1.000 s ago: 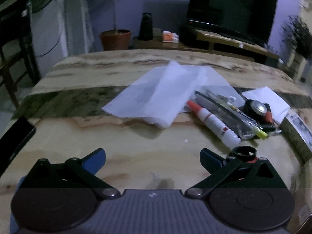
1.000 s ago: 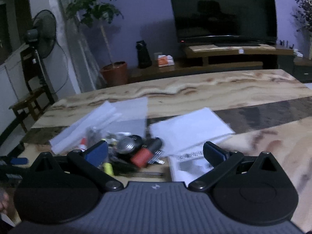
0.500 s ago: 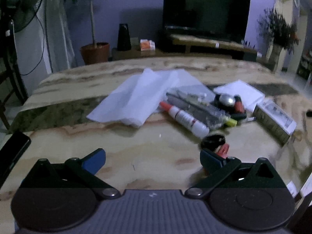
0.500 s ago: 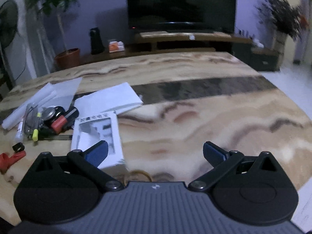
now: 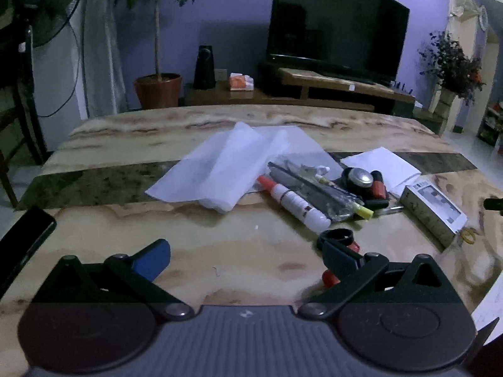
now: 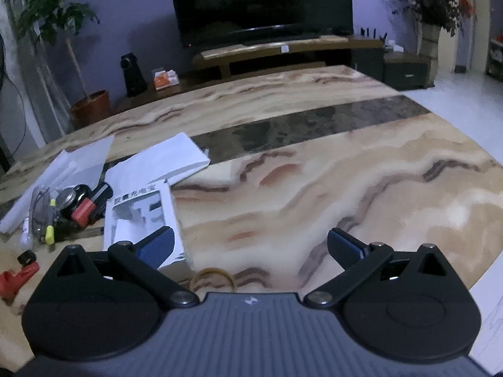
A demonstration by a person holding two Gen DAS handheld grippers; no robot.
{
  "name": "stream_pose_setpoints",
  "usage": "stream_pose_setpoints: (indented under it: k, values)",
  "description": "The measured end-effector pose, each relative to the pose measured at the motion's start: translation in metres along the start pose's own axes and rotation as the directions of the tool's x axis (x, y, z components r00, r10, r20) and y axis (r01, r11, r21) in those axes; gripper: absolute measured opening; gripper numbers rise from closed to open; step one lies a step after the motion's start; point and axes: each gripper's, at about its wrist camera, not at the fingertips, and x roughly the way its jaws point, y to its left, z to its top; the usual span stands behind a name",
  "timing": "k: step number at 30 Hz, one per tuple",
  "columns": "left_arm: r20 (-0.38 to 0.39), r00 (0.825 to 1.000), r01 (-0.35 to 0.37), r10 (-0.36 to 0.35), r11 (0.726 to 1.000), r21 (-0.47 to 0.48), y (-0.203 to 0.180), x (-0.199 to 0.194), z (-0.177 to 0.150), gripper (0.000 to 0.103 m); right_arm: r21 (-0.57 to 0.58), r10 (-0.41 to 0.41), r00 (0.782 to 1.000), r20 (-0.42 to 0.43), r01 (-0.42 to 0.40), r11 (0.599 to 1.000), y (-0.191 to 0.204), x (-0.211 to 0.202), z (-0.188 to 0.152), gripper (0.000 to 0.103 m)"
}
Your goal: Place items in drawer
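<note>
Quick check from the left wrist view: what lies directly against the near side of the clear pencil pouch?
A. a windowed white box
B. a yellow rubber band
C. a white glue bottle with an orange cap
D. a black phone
C: the white glue bottle lies alongside the clear pencil pouch, orange cap pointing towards the white papers.

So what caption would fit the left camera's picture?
Open left tool above a marble table strewn with a glue bottle, papers and a box.
</note>
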Motion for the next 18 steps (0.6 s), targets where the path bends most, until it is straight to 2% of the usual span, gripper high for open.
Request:
stream_pose_setpoints:
  k: [4, 9, 11, 12, 13, 18]
  values:
    - [0.043, 0.999, 0.014, -0.015, 1.0, 0.024, -0.008, -0.009, -0.004, 0.102, -0.026, 0.013, 1.0, 0.005, -0.013, 1.0, 0.009, -0.002, -0.002, 0.103]
    - [0.049, 0.999, 0.02, -0.02, 1.0, 0.007, -0.013, -0.012, -0.008, 0.102, -0.052, 0.018, 1.0, 0.021, -0.017, 0.998, 0.019, -0.006, -0.003, 0.103]
    - [0.044, 0.999, 0.015, -0.015, 1.0, -0.001, -0.013, -0.012, -0.008, 0.102, -0.06, 0.027, 0.999, 0.026, -0.026, 0.998, 0.023, -0.007, -0.003, 0.097]
    - [0.044, 0.999, 0.008, -0.008, 1.0, -0.002, -0.013, -0.012, -0.008, 0.102, -0.067, 0.041, 0.999, 0.028, -0.039, 0.997, 0.023, -0.009, -0.002, 0.085]
    - [0.045, 0.999, 0.002, -0.002, 1.0, -0.003, -0.013, -0.012, -0.008, 0.102, -0.077, 0.047, 0.999, 0.025, -0.045, 0.996, 0.024, -0.01, -0.002, 0.077]
    - [0.042, 0.999, -0.006, 0.007, 1.0, -0.015, -0.014, -0.011, -0.01, 0.102, -0.122, 0.039, 0.999, 0.018, -0.036, 0.992, 0.032, -0.009, -0.003, 0.077]
